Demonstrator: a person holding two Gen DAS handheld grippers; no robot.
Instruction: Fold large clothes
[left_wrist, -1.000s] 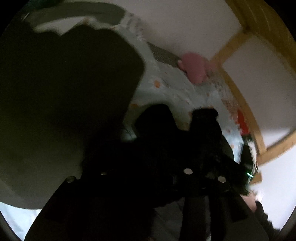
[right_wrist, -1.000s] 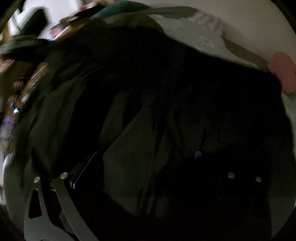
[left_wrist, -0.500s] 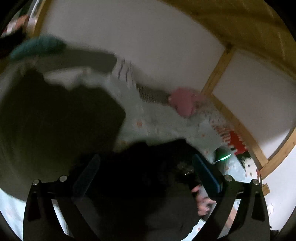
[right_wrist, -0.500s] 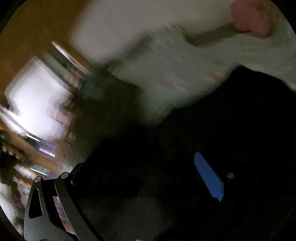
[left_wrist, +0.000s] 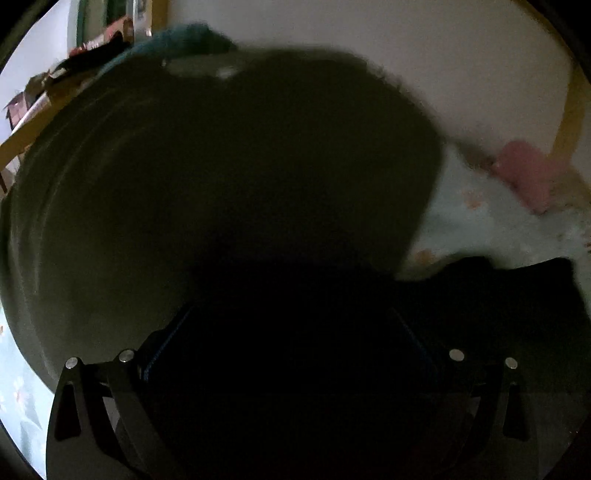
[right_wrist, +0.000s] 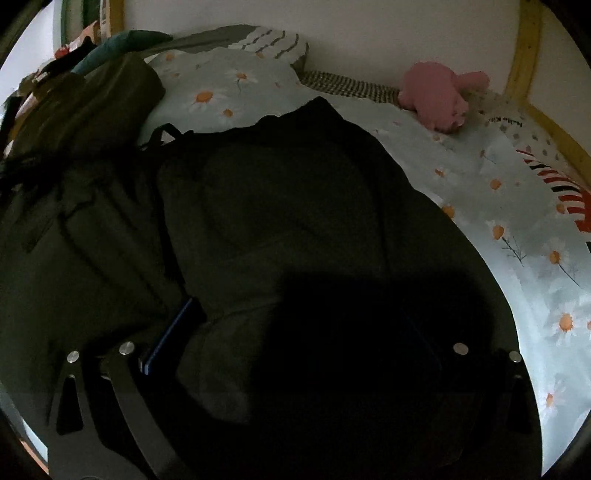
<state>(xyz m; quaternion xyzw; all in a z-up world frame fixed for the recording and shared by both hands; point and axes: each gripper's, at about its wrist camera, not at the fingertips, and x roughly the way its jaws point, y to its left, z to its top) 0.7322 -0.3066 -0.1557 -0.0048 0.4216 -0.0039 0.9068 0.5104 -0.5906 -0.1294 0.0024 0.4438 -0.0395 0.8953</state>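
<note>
Both tools have let go of the dark green coat since a moment ago, and the left tool has dropped down low over it. Its two fingers are spread wide with nothing pinched between them. The right tool looks spread wide too, with its blue pad lying on the cloth, but its other side is lost in shadow, so I can only guess that it holds nothing.

The coat lies in a big heap on the bed, covering most of the daisy sheet from the near edge up toward the wall side. A pink soft toy sits by the far edge, near the wall, well apart from the coat. A teal thing lies at the far left corner.

Next, I think each tool should take one edge of the coat (not a thick lump), pinch it firmly, and fold it flat across. Smooth the bumps first, or the fold will come out crooked.

The left tool tips downward, close over the cloth. The right tool also leans down, looking across the coat toward the wall.
</note>
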